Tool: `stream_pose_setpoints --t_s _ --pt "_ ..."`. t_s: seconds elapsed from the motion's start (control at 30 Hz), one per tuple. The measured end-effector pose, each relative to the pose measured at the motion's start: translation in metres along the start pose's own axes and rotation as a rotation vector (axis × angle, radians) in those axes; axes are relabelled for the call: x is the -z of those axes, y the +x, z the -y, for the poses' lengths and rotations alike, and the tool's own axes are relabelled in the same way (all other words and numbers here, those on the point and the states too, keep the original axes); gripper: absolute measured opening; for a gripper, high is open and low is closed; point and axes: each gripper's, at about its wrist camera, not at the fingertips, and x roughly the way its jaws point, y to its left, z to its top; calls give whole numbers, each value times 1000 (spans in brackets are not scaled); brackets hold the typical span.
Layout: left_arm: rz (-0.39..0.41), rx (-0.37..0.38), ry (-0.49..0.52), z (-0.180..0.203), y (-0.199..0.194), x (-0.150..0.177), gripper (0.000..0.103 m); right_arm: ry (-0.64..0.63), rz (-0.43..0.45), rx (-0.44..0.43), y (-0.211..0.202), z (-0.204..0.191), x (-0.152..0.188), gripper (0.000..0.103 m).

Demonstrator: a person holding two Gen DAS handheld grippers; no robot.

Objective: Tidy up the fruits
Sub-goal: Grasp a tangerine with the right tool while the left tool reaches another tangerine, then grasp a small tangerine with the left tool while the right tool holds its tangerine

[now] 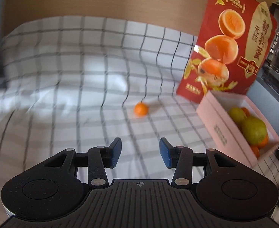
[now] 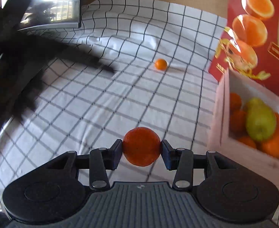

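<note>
Where the red carton (image 1: 228, 43) stands upright behind the pink box (image 1: 217, 121), gold Chinese characters run down its cream panel, but blur keeps me from reading them for certain; above them sit a gold bird-like emblem and a laurel wreath, and printed halved oranges fill the front. Grey lettering runs along the pink box's long side wall, too smeared to read. That box, open at the top, holds several oranges and two yellow-green fruits (image 2: 260, 119).

Pointing down at a slant over the checked white sheet (image 1: 73, 79), the left gripper (image 1: 140, 153) has its jaws standing apart with nothing between the blue pads (image 1: 165, 153). One small orange (image 1: 141, 109) lies alone on the sheet ahead of it, well apart from the fingers and near the foot of the red carton.

Tilted down likewise, the right gripper (image 2: 141, 152) is clamped on a darker orange (image 2: 141, 146), one pad pressed to each side, the fruit held clear above the sheet and left of the pink box. From this view the small orange lies farther up the sheet, and a blurred black shape (image 2: 35, 60) crosses the left side; I cannot tell what it is.
</note>
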Motion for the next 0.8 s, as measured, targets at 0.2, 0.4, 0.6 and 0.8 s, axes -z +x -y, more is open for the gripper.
stream_pose_setpoints --t_s 0.2,0.4,0.6,0.8 --pt "-31 -75 88 19 67 -37 49 29 -5 17 -9 4 19 43" --pt "-90 -119 136 28 109 -47 49 52 -7 24 -16 12 30 44" --pt "-93 -132 144 27 119 -45 35 86 -29 21 -14 21 39 44" --pt "-73 -89 93 26 98 -36 33 77 -23 22 -14 23 40 51"
